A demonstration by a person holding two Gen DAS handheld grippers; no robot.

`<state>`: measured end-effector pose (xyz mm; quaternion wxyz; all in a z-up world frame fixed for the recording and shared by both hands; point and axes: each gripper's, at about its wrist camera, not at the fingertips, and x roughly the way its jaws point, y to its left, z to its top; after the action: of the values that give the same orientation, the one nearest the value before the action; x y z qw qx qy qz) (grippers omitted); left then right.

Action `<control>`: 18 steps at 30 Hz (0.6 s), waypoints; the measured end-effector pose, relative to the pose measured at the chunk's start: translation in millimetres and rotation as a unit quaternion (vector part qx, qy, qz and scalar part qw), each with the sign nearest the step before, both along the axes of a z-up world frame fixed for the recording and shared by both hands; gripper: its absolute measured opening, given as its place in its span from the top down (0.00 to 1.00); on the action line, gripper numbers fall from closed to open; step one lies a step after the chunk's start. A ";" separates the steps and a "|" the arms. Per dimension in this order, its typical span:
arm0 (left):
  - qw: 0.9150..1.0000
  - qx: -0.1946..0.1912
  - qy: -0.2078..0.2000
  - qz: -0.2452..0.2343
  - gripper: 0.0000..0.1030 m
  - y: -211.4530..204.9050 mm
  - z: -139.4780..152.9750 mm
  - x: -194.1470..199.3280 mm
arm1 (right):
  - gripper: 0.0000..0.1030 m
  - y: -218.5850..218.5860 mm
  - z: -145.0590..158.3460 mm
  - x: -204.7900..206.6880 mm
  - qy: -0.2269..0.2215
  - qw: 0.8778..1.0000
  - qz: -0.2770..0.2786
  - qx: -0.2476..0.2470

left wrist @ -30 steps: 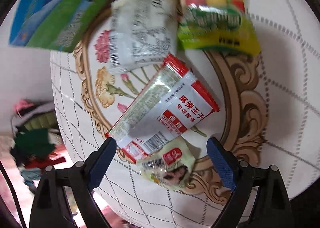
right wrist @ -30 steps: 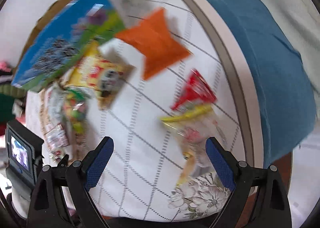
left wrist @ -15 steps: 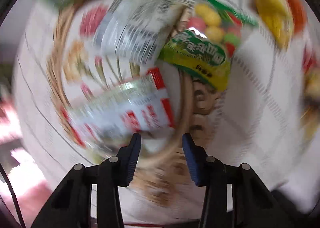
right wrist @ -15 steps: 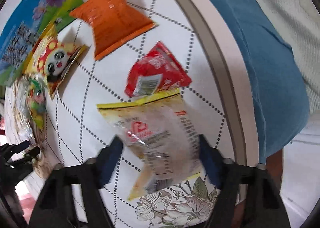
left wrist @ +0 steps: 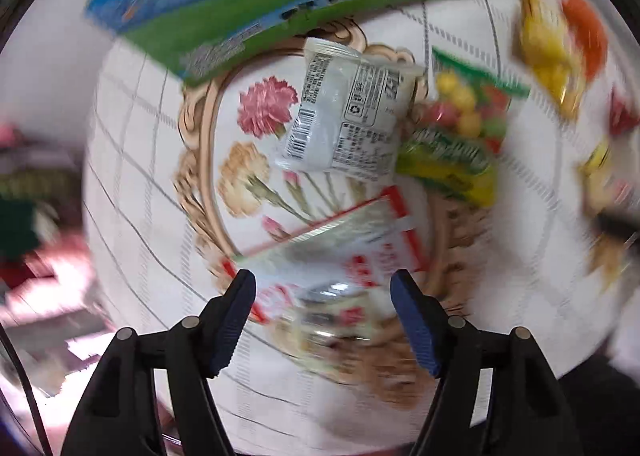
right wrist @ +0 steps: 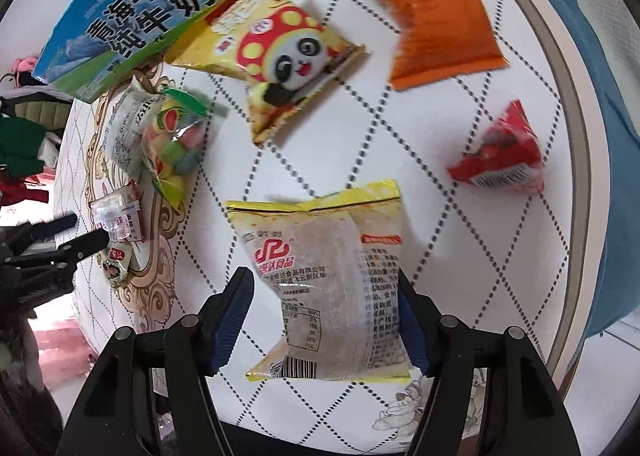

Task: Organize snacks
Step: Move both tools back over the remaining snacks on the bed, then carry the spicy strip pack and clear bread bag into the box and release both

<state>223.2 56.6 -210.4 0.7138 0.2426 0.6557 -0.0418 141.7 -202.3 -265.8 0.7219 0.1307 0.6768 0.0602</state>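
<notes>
Right claw (right wrist: 324, 308) straddles the yellow-edged packet (right wrist: 326, 280), apparently ungripped; slick film may slip. Left claw (left wrist: 322, 296) wide.

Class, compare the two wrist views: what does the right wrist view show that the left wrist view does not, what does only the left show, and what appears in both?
Only the right wrist view: the panda-mushroom snack bag seen sharply, the yellow-edged pastry packet between the right gripper and its open jaws, and the left gripper itself.

Only the left wrist view: the printed pink carnation.

Both: the blue-green milk carton, the white packet and the green candy bag.
</notes>
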 end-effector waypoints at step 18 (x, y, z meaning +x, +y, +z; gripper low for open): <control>0.986 -0.096 0.088 0.106 0.46 -10.0 -39.9 7.8 | 0.30 19.0 -7.4 21.9 0.011 1.000 0.013 -0.009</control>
<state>231.1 46.6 -250.2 0.6736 0.0974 0.7310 -0.0494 163.6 -183.3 -273.2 0.7149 0.1164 0.6866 0.0622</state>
